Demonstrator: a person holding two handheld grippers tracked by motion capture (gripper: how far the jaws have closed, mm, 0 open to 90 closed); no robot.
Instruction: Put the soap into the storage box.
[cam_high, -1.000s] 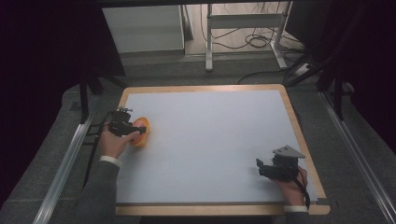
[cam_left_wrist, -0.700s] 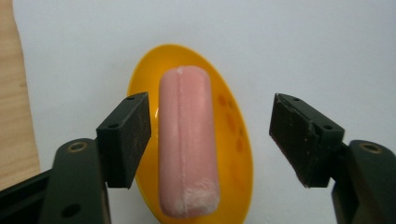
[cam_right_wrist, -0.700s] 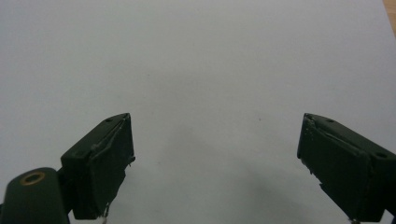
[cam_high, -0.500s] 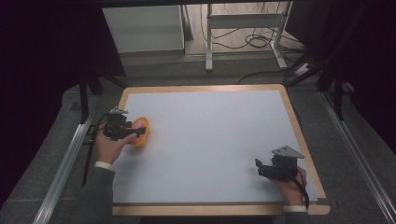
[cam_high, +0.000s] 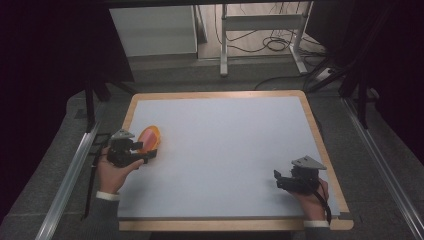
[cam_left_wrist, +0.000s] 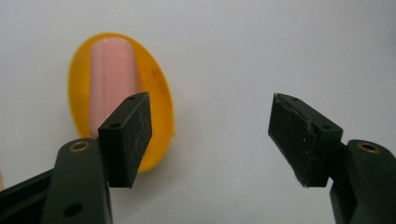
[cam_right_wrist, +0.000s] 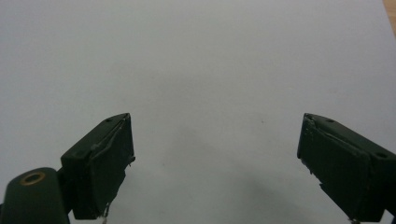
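Observation:
An orange oval dish (cam_high: 149, 138) lies on the white table top (cam_high: 225, 150) near its left edge. In the left gripper view the dish (cam_left_wrist: 154, 88) holds a pink bar (cam_left_wrist: 114, 74). My left gripper (cam_high: 145, 152) sits just in front of the dish, and its jaws stand wide open (cam_left_wrist: 210, 135) with nothing between them; the dish lies beyond the left jaw. My right gripper (cam_high: 280, 181) rests near the table's front right corner, open (cam_right_wrist: 215, 163) over bare white surface.
The table has a wooden rim (cam_high: 320, 135). Metal rails (cam_high: 70, 170) run along both sides of the table. Behind it stand a white cabinet (cam_high: 152, 30) and a frame's metal legs (cam_high: 223, 45) with cables on the floor.
My left gripper has drawn back a little toward the front edge, away from the dish. The right gripper has hardly moved.

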